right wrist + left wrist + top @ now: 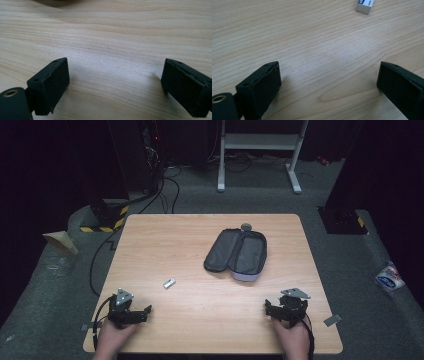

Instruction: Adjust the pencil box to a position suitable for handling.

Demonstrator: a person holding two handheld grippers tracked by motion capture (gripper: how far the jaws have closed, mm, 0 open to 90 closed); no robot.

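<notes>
Nothing had yet been picked up, as far as the pictures showed: the small white rectangular eraser in its printed sleeve point(169, 283) lay alone on the pale wooden bench point(210, 320), left of centre in the high view, and the dark grey zippered fabric pencil case point(236, 252) lay unzipped and spread open right of centre, well apart from it. By my judgement, the eraser was to go into the case, so the whole job remained. The left tool point(141, 312) rested low in the lower left of the frame, near the eraser but not touching it, jaws spread wide and empty; the right tool point(272, 310) sat in the lower right, also wide and empty. The left gripper view put the eraser point(364, 5) at its upper right edge, with bare wood between the jaws. The right gripper view offered wood grain and a dark shape at its top edge that I could not identify.
</notes>
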